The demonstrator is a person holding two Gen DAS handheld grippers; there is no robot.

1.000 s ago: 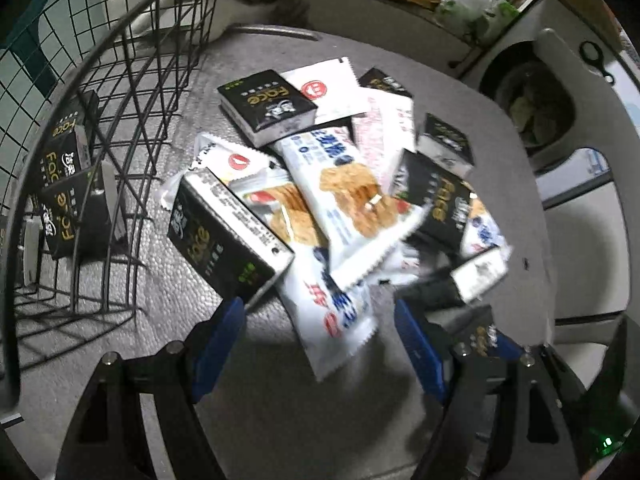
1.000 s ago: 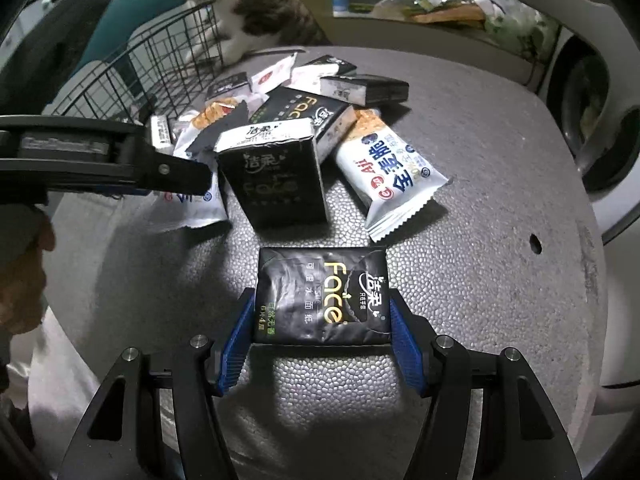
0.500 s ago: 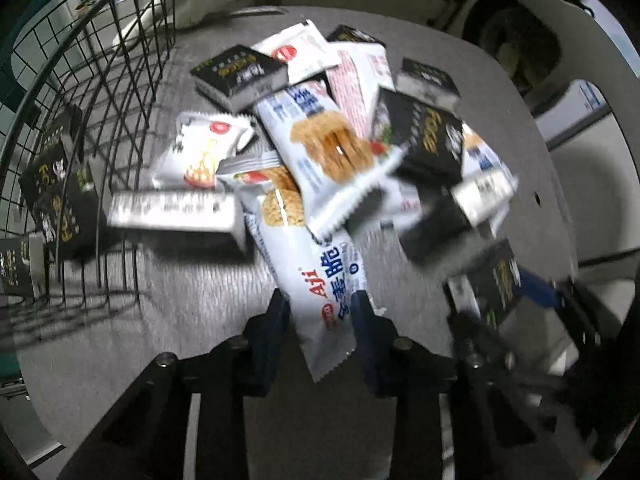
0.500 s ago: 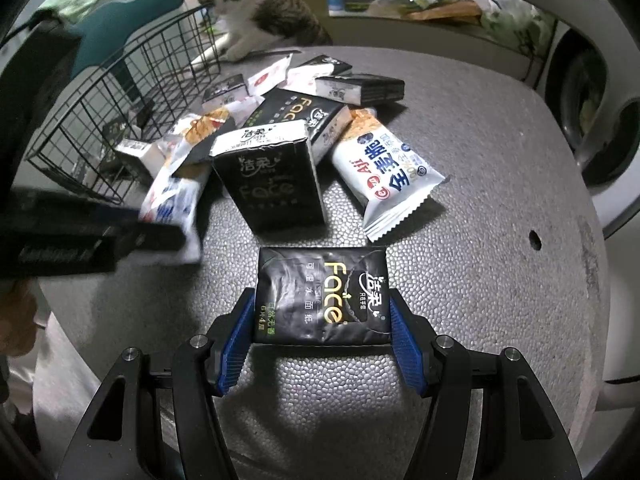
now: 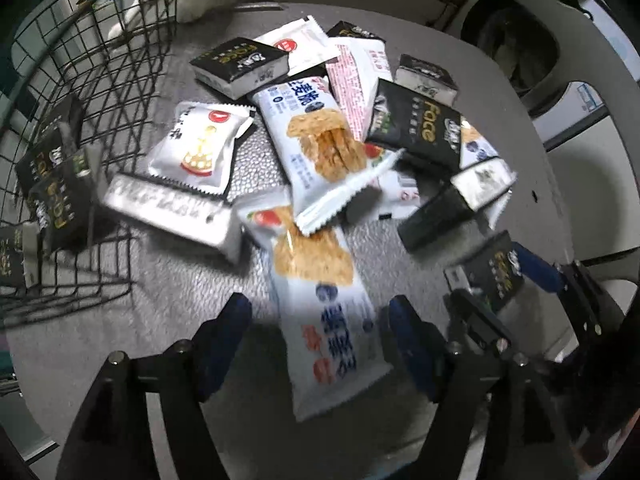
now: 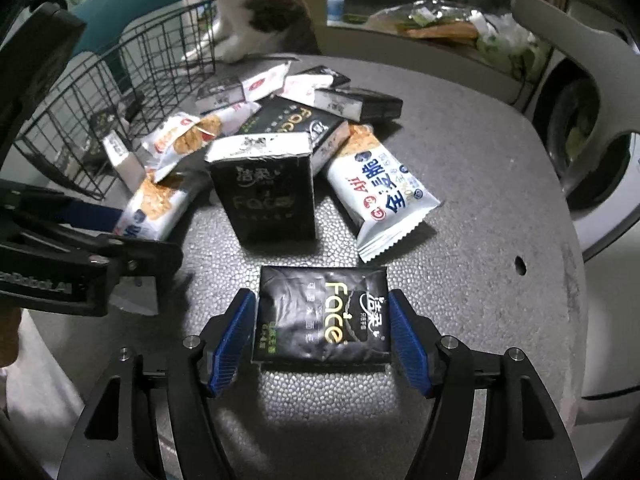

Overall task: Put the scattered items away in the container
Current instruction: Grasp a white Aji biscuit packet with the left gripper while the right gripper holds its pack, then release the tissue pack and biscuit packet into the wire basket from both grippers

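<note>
Snack packets and black tissue packs lie heaped on the grey round table (image 6: 460, 184). A white cracker packet (image 5: 332, 336) lies between the fingers of my left gripper (image 5: 318, 308). Its jaws are opening, and there is a gap on each side of the packet. My right gripper (image 6: 322, 304) has a black "Face" tissue pack (image 6: 324, 316) flat on the table between its blue pads. The pads rest against its two short sides as the jaws ease open. The wire basket (image 5: 120, 60) at the left holds a few black packs (image 5: 52, 184).
A cat (image 6: 256, 8) sits at the table's far edge beside the basket (image 6: 132, 64). A tissue pack (image 6: 264, 188) stands upright just beyond my right gripper. A washing machine (image 6: 580, 140) is to the right, past the table's edge. Clutter lies on the far counter (image 6: 440, 28).
My left gripper shut around the cracker packet's near end, then opened wide again. A black tissue pack near it tipped onto its side towards the basket. My right gripper stayed put.
</note>
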